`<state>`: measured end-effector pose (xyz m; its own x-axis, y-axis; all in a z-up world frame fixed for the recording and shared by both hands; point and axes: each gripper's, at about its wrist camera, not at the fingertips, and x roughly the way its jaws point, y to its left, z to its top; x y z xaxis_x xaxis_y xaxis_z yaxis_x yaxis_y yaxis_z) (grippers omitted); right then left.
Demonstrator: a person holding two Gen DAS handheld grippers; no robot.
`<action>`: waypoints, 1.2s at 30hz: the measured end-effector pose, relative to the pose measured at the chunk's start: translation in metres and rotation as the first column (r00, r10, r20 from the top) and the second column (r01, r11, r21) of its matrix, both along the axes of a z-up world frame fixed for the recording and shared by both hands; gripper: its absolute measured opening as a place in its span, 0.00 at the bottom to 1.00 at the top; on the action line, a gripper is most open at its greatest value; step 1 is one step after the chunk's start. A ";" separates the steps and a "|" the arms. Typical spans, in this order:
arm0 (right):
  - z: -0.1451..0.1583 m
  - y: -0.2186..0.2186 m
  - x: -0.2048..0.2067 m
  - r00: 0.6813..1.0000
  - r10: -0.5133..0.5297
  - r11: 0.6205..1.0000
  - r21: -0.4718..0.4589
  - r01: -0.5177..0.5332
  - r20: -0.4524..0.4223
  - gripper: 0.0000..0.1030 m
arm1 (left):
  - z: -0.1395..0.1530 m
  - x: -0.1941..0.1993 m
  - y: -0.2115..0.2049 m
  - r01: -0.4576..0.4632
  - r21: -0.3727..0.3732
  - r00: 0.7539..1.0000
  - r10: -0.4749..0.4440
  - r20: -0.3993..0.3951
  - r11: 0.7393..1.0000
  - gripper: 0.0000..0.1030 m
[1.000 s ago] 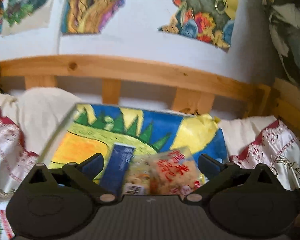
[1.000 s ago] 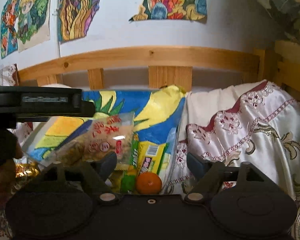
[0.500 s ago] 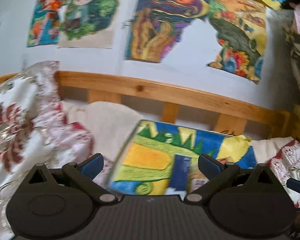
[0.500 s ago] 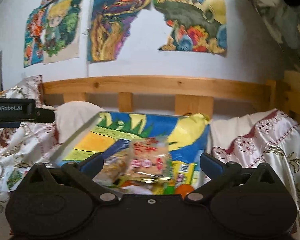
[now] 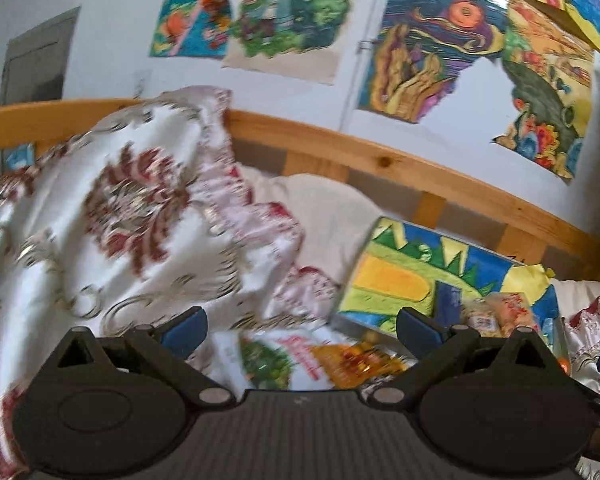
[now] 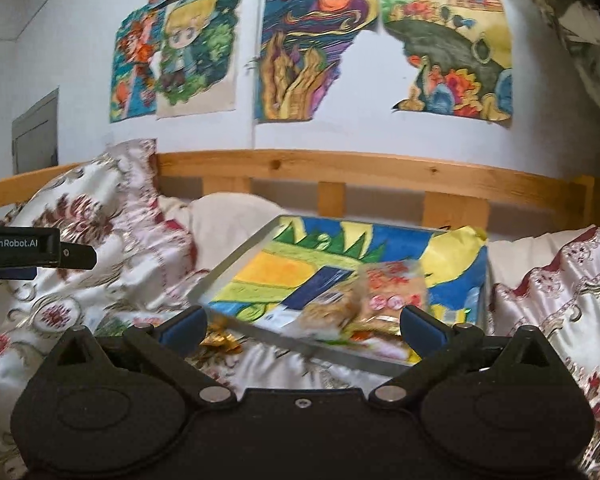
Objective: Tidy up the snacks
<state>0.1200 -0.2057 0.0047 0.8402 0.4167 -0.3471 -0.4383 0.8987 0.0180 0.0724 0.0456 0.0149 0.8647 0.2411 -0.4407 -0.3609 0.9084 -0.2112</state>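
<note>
A clear box (image 6: 332,354) with a bright painted sheet inside lies on the bed and holds several snack packets, among them a dark blue packet (image 6: 320,286) and a clear bag with red print (image 6: 394,292). The same box (image 5: 364,276) sits at the right in the left wrist view. Loose on the bedspread lie a white packet with a green picture (image 5: 266,362) and an orange-gold wrapper (image 5: 352,360); the gold wrapper (image 6: 220,338) also shows left of the box. My left gripper (image 5: 300,326) stands open above the loose packets. My right gripper (image 6: 302,324) is open before the box's near edge, nothing between its fingers.
A white bedspread with red and gold patterns (image 5: 112,216) is bunched up at the left and a similar cloth (image 6: 556,288) lies right of the box. A wooden bed rail (image 6: 360,170) runs behind, under a wall of paintings. The other gripper's body (image 6: 32,250) shows at the left edge.
Both views have swung left. The box slid from the middle to the right of the left wrist view, and loose packets on the bedspread came into sight. The right jaws widened.
</note>
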 end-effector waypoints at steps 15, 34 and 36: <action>-0.010 0.027 -0.044 0.993 0.049 0.999 -0.017 -0.052 -0.109 0.99 | -0.033 -0.043 0.030 0.018 -0.052 0.991 -0.025 -0.129 0.998 0.99; -0.022 0.043 -0.059 0.981 0.073 0.996 -0.040 -0.082 -0.179 0.99 | -0.045 -0.048 0.027 0.067 -0.064 0.973 -0.079 -0.216 0.996 0.99; -0.024 0.044 -0.057 0.979 0.075 0.996 -0.042 -0.085 -0.190 0.99 | -0.046 -0.047 0.026 0.066 -0.060 0.972 -0.078 -0.223 0.996 0.99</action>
